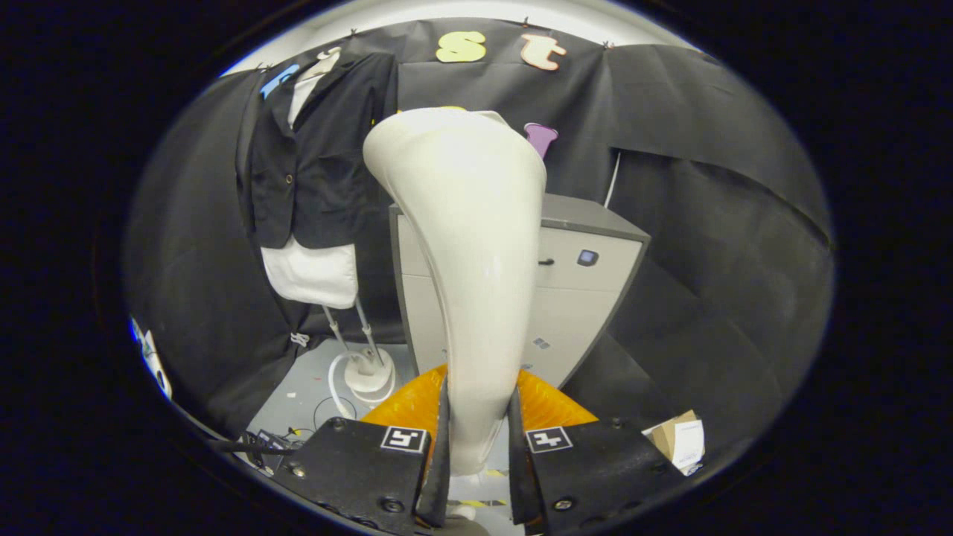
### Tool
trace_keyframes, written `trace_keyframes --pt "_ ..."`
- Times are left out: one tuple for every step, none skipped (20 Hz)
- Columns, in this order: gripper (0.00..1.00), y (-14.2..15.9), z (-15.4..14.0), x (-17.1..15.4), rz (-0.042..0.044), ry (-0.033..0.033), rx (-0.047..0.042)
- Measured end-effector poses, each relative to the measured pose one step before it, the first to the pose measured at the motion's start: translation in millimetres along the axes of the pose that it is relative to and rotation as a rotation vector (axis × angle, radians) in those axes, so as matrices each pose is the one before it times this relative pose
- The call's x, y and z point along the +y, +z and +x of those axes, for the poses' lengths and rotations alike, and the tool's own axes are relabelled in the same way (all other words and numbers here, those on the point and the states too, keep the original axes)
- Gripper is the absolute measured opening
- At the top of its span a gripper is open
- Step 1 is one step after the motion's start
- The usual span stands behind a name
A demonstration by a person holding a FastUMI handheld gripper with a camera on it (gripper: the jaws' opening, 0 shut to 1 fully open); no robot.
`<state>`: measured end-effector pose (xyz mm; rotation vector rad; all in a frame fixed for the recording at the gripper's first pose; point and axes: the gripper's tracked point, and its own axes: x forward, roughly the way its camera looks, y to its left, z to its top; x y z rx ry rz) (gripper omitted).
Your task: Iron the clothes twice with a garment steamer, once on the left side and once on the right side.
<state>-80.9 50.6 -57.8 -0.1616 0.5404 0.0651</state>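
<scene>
**Steamer clamped, jacket off to the left**

My claw (476, 447) is gripping the white steamer (465, 246) by its handle, both fingers (439, 454) pressing its sides. The steamer is rising tall straight ahead of the fingers, head flaring wide at the top. Just behind it a grey cabinet (588, 298) is standing against the black cloth wall (707, 223). Left of the steamer, apart from it, a black jacket (320, 164) is hanging over a white shirt (313, 272) on a stand (365, 357) with a round white base. A small cardboard box (677, 439) is lying on the floor beside my right finger.
</scene>
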Motion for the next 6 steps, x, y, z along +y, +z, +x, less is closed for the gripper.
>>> trace_keyframes --pt "0.35 -5.06 -5.38 -7.03 0.00293 0.00445 0.00347" --pt "0.35 -4.74 -5.29 -6.32 0.00017 0.00452 0.00596" --pt "0.36 -5.6 -2.84 -4.24 0.00139 0.00804 0.00498" --pt "0.35 -4.77 -3.83 -3.95 -0.00134 0.00768 0.00559" --pt "0.35 -3.95 -1.83 -3.91 0.00003 0.00388 0.00848" --pt "0.35 -2.75 -0.91 -3.73 0.00522 0.00133 0.00727"
